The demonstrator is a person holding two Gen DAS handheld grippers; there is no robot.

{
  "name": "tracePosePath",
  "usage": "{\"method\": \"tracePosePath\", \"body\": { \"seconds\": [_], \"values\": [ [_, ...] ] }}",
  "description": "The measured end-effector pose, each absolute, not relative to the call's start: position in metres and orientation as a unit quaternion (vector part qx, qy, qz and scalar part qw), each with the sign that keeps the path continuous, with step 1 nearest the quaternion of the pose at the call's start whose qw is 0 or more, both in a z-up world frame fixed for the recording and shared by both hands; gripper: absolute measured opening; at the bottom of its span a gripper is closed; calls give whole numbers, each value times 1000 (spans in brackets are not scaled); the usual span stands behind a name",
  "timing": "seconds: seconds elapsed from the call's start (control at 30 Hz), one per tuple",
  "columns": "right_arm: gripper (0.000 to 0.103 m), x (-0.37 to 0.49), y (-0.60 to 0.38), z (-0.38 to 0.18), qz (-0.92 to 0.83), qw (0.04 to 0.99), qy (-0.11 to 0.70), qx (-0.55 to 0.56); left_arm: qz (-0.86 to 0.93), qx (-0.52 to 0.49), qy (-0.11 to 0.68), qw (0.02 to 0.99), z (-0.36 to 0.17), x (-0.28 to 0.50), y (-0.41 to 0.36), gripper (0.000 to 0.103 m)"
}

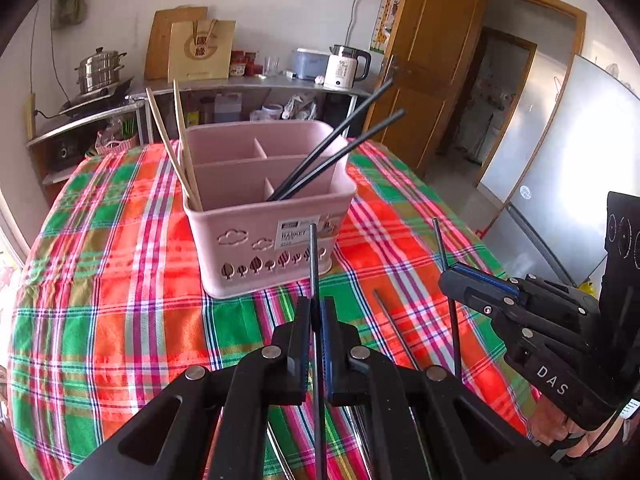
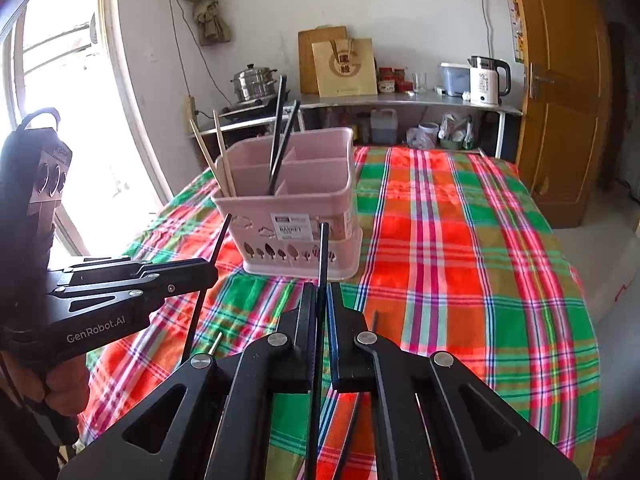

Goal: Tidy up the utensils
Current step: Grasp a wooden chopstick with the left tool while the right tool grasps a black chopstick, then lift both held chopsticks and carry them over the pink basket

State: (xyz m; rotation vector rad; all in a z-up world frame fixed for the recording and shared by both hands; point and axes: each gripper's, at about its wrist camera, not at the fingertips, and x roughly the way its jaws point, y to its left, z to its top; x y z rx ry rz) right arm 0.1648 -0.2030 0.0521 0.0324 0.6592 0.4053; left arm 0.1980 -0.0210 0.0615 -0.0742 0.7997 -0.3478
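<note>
Pink basket (image 1: 256, 240): aim for the dark-chopsticks slot.
Left gripper (image 1: 316, 312): fingers clamp a dark chopstick (image 1: 313, 256); keep upright.
Right gripper (image 2: 322, 296): likewise pinching another chopstick (image 2: 323, 252), seemingly.

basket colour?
Pale pink basket, with cloud and tree cutouts on its front wall; clearest in the left wrist view.

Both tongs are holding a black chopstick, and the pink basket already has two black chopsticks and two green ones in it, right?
Not quite: the two pale chopsticks in the pink plastic basket are wooden, not green, as the left wrist view shows. The rest holds: left tongs and right tongs each hold a black chopstick.
</note>
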Motion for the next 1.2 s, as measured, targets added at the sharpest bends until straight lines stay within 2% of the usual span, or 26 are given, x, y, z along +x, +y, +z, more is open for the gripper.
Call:
{"method": "tracePosePath", "body": {
  "seconds": [0.37,1.2],
  "values": [
    [5,146,-214,97,199,945,259,19,-177,-32,324,929,119,176,-14,4],
    [5,130,-212,115,208,949,236,12,-180,-30,317,931,134,154,3,4]
  ]
}}
